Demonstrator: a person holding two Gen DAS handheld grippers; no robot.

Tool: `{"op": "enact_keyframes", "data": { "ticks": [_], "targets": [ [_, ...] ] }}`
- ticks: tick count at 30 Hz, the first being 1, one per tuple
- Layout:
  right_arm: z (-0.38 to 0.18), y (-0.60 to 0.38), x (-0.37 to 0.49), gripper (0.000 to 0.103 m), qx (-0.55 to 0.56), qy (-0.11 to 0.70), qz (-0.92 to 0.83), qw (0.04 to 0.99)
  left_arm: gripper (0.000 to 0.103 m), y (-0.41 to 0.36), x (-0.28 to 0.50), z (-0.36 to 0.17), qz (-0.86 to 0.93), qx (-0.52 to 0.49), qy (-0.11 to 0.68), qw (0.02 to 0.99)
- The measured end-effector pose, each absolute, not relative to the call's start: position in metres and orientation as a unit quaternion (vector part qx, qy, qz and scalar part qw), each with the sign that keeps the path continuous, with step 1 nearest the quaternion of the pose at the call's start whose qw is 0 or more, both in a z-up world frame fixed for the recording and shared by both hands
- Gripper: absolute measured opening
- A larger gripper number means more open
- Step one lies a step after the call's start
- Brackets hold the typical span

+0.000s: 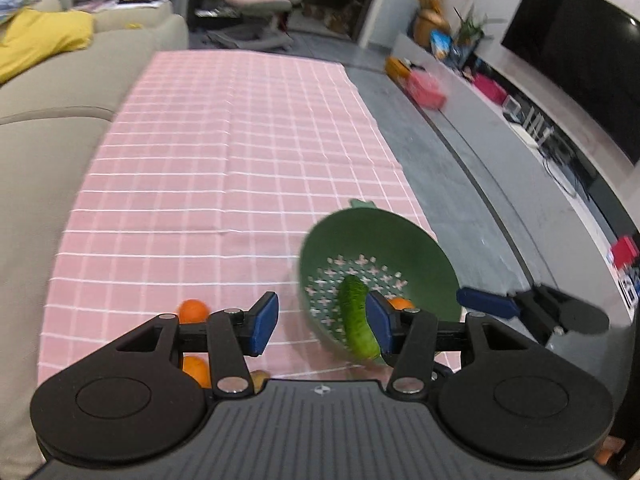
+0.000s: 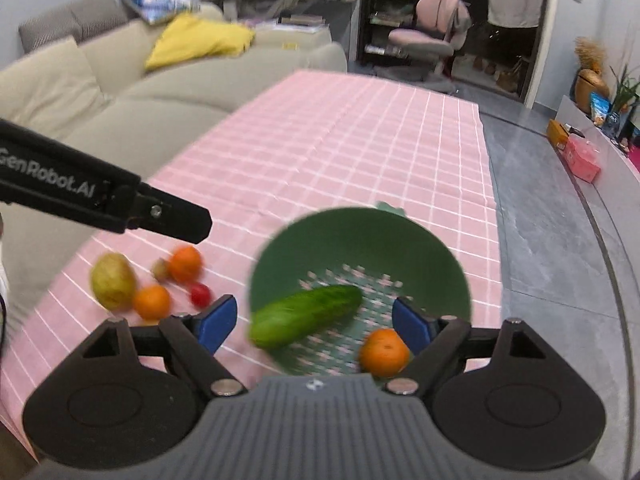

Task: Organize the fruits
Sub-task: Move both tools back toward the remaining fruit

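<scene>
- A desk covered with a pink checked cloth is seen in both views, running from the bottom edge toward the upper middle of the frame.
- A green colander is seen at lower centre of the right wrist view, and at lower right of the left wrist view, near the desk's right edge.
- A cucumber is shown in the colander, its lower end lying over the near-left rim; an orange is seen in the colander at its lower right.
- Left of the colander, in the lower left of the right wrist view, loose fruit is spread on the cloth: a yellow-green fruit, two more oranges, a small red fruit and a small brownish fruit, all blurred.
- The right hand-held gripper is released: its blue pads are held well apart, above the colander, with nothing pressed between them.
- The left hand-held gripper is likewise released, with only cloth and the colander's edge seen between its pads; it is also seen at the left of the right wrist view, above the loose fruit.
- A beige sofa is seen along the desk's left side, with a yellow cushion on it.
</scene>
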State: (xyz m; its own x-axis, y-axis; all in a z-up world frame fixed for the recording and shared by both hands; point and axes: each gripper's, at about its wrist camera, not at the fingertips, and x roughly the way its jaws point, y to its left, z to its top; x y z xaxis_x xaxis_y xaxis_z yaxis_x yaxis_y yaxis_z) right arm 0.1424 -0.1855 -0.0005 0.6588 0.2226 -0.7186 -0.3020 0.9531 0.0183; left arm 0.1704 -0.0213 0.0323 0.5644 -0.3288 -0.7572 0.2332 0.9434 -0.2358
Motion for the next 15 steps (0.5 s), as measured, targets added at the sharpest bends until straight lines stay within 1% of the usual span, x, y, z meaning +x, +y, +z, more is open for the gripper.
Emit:
{"op": "enact_keyframes", "data": {
  "ticks": [5,9,15],
  "targets": [
    [0.006,-0.166,0.119,0.082,-0.005,0.359,0.143,0.922,0.060,0.012,0.148,0.037,-0.126,-0.071,0.424,0.894],
    [0.007,-0.149,0.103,0.082,0.000,0.345,0.146,0.927,0.060,0.046,0.127,0.035,-0.089,-0.099,0.419,0.898],
    [-0.001,-0.123,0.087,0.082,-0.001,0.340,0.166,0.925,0.060,0.095,0.095,0.021,-0.035,-0.166,0.413,0.895]
  ]
}}
